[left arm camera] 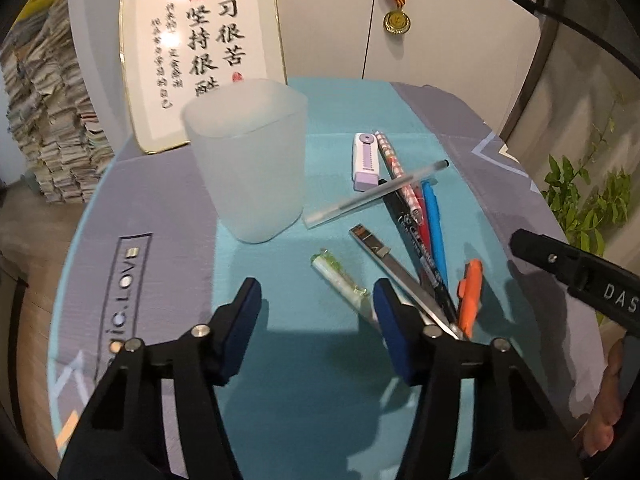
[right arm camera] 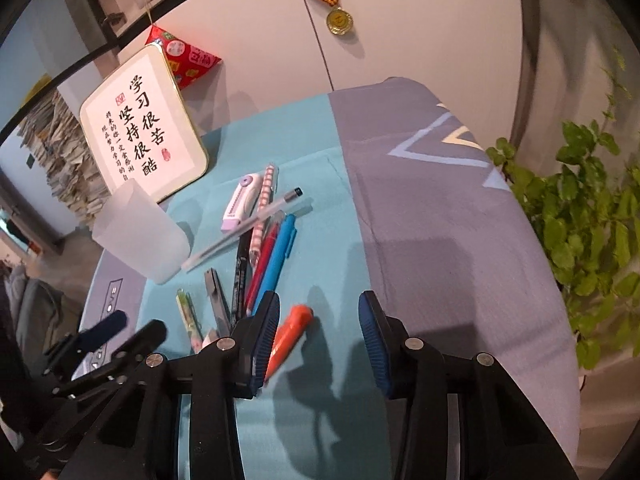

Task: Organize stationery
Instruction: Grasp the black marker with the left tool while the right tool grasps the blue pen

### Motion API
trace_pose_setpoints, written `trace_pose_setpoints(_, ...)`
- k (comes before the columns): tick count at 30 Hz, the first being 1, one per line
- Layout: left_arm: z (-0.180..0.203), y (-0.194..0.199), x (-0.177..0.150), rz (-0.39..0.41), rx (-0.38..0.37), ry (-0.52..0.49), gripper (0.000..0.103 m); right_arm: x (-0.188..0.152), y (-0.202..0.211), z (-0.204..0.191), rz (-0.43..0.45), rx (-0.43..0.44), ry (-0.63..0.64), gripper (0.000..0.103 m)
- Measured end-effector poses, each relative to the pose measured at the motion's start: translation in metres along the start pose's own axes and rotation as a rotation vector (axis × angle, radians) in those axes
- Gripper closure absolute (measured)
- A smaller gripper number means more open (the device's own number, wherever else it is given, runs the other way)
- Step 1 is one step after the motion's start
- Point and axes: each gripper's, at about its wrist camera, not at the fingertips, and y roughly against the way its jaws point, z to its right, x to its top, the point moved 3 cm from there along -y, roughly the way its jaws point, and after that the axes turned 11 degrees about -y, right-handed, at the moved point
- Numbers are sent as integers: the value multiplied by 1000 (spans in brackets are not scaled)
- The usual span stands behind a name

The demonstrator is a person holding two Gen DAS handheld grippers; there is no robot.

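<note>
A frosted plastic cup [left arm camera: 248,160] [right arm camera: 138,232] stands upright on the teal cloth. To its right lies a heap of stationery: a purple-and-white eraser [left arm camera: 365,161] [right arm camera: 240,202], a clear pen [left arm camera: 376,192] [right arm camera: 244,230], a blue pen [left arm camera: 436,232] [right arm camera: 278,258], a black pen [left arm camera: 416,240], a metal utility knife [left arm camera: 394,270] [right arm camera: 216,298], a green-capped pen [left arm camera: 340,276] [right arm camera: 188,312] and an orange marker [left arm camera: 470,294] [right arm camera: 290,336]. My left gripper [left arm camera: 318,294] hovers open over bare cloth just left of the knife. My right gripper [right arm camera: 320,306] hangs open above the cloth; the orange marker lies beside its left finger.
A framed calligraphy board [left arm camera: 200,52] [right arm camera: 146,136] leans at the back behind the cup. A medal [left arm camera: 397,22] hangs on the white cabinet. Paper stacks [left arm camera: 44,116] rise at the left, a green plant [right arm camera: 580,232] at the right. The grey cloth [right arm camera: 440,232] lies right of the heap.
</note>
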Motion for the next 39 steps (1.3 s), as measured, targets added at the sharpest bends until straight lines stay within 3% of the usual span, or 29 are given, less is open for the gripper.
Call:
trace_pose_setpoints(3, 3, -4, 8, 4, 1, -10, 51, 7, -11, -6, -20, 26, 13, 59)
trace_pose_setpoints(7, -1, -10, 15, 19, 7, 0, 53, 12, -24, -22, -52, 62, 73, 68)
trace_pose_setpoints(10, -4, -14, 21, 14, -4, 12, 60, 13, -40, -29, -91, 44, 93, 68)
trace_pose_setpoints(17, 11, -23, 30, 9, -49, -30, 60, 16, -65, -27, -161, 43, 71, 68)
trace_pose_setpoints(18, 13, -26, 30, 2, -53, -35, 65, 15, -68, -27, -169, 45, 71, 69)
trace_pose_setpoints(20, 16, -32, 31, -17, -58, -43, 70, 15, -69, -28, -149, 21, 96, 72)
trace_pose_setpoints(25, 19, -42, 32, -58, -81, -37, 70, 17, -68, -21, -145, 35, 79, 73)
trace_pose_setpoints(26, 21, -43, 33, -59, -85, -36, 70, 18, -65, -16, -132, 22, 67, 75)
trace_pose_setpoints(27, 22, -44, 34, -63, -93, -37, 70, 20, -62, -11, -105, -20, 60, 88)
trace_pose_setpoints(29, 26, -49, 35, -84, -108, -35, 70, 24, -63, 2, -92, -67, 28, 90)
trace_pose_setpoints(35, 39, -59, 38, -108, -97, -50, 77, 28, -63, 21, -131, 66, -99, 90)
trace_pose_setpoints(39, 39, -61, 41, -89, -112, -33, 87, 29, -60, 24, -138, 125, -139, 90)
